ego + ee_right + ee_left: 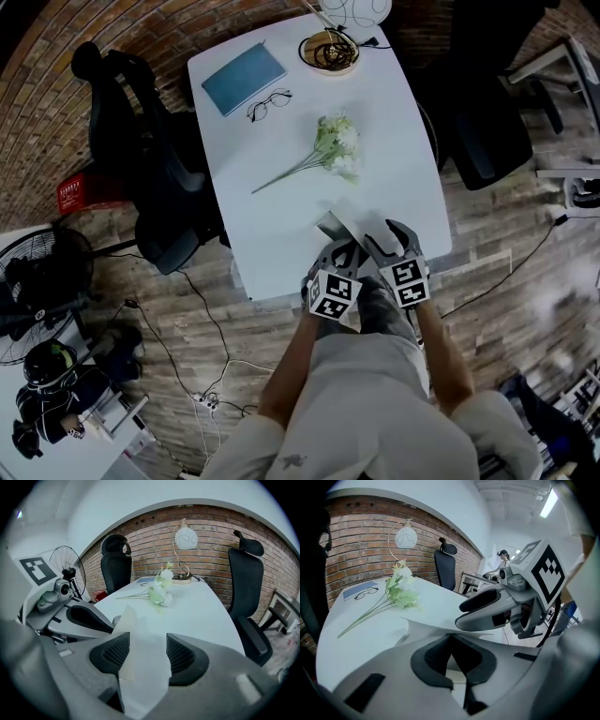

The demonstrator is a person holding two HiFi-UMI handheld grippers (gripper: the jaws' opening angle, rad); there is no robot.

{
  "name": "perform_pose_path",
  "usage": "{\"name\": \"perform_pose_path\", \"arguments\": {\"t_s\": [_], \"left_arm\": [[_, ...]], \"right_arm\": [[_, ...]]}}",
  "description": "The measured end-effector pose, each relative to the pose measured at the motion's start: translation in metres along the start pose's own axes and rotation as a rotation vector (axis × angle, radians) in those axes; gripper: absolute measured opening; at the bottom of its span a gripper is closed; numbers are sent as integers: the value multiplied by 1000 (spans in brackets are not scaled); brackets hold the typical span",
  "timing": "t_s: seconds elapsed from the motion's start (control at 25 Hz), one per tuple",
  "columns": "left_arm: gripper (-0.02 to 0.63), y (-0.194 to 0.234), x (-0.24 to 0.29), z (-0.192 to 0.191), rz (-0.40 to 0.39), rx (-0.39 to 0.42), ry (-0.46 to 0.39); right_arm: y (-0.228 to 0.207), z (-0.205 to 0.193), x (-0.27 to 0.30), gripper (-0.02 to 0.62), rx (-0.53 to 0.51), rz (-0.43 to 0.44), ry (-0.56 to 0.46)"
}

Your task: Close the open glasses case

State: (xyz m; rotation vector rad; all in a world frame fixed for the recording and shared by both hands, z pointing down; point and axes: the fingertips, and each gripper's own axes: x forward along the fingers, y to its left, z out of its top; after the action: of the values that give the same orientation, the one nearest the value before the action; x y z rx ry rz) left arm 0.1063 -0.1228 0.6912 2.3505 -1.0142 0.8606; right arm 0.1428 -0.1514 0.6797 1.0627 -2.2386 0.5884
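— Where's the glasses case point(349, 217)?
— At the table's point(281, 216) six-o'clock edge, open, long axis roughly ten-to-four.
— And the grippers?
— Left hand-held gripper point(450, 636) is clenched on its edge. Right hand-held gripper point(147, 640) is grasping its raised flap point(140, 667).

Head view is taken from above, aimed steeply down onto the worktop point(394, 159). Left gripper view is set low at the near edge, close behind the left tool point(335, 246), aimed along the worktop at the brick wall point(356, 541). Right gripper view is set likewise behind the right tool point(386, 239). Flowers point(336, 150), lamp point(186, 538) and glasses case point(349, 217) are shared by all three.
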Motion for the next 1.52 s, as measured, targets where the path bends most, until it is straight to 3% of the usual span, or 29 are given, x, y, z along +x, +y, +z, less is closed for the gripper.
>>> {"name": "perform_pose_path", "arguments": {"t_s": [1.52], "left_arm": [[5,14,-17,-35,-5,-39,27]], "right_arm": [[34,-6,3,247,-17,2,23]]}}
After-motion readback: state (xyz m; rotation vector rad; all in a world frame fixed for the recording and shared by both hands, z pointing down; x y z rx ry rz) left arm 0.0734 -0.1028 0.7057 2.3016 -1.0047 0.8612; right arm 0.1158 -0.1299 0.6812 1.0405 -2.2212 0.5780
